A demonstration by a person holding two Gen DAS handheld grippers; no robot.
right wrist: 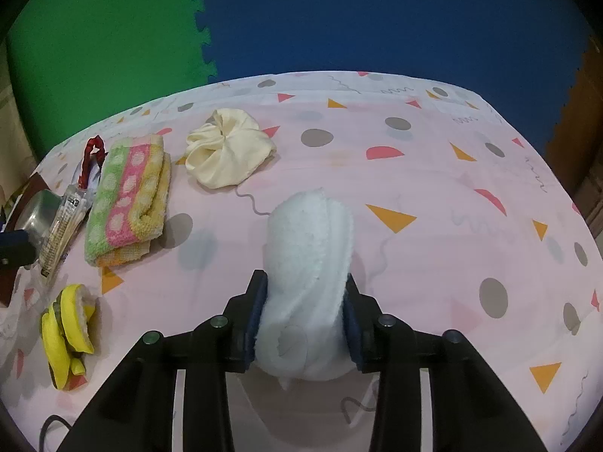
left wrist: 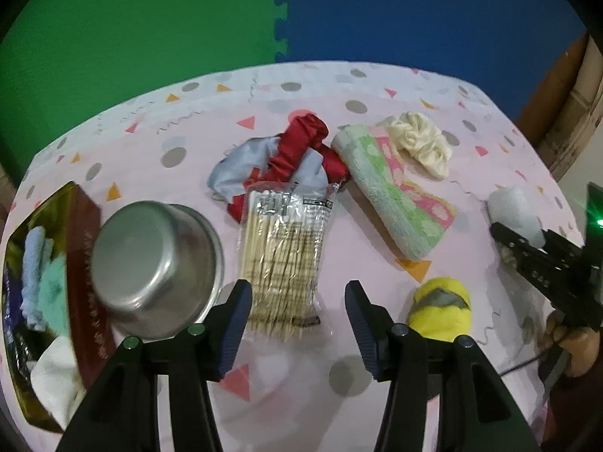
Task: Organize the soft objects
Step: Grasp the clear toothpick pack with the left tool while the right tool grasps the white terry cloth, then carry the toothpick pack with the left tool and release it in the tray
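Note:
My right gripper [right wrist: 306, 310] is shut on a rolled white fluffy cloth [right wrist: 307, 263] and holds it over the table; it also shows in the left wrist view [left wrist: 514, 213]. My left gripper [left wrist: 298, 312] is open and empty, above a bag of wooden sticks [left wrist: 280, 260]. A striped green, pink and yellow towel [right wrist: 128, 197] lies folded at mid table. A cream scrunchie [right wrist: 228, 147] lies behind it. A yellow soft toy [left wrist: 441, 312] lies right of my left gripper. A red scrunchie [left wrist: 301, 150] lies on a pale blue cloth [left wrist: 241, 167].
An upturned steel bowl [left wrist: 154, 267] lies left of the sticks. A red and gold box [left wrist: 81, 263] at the left edge holds blue, mint and white cloths. The table has a pink patterned cover [right wrist: 433, 196]. Green and blue foam mats lie beyond it.

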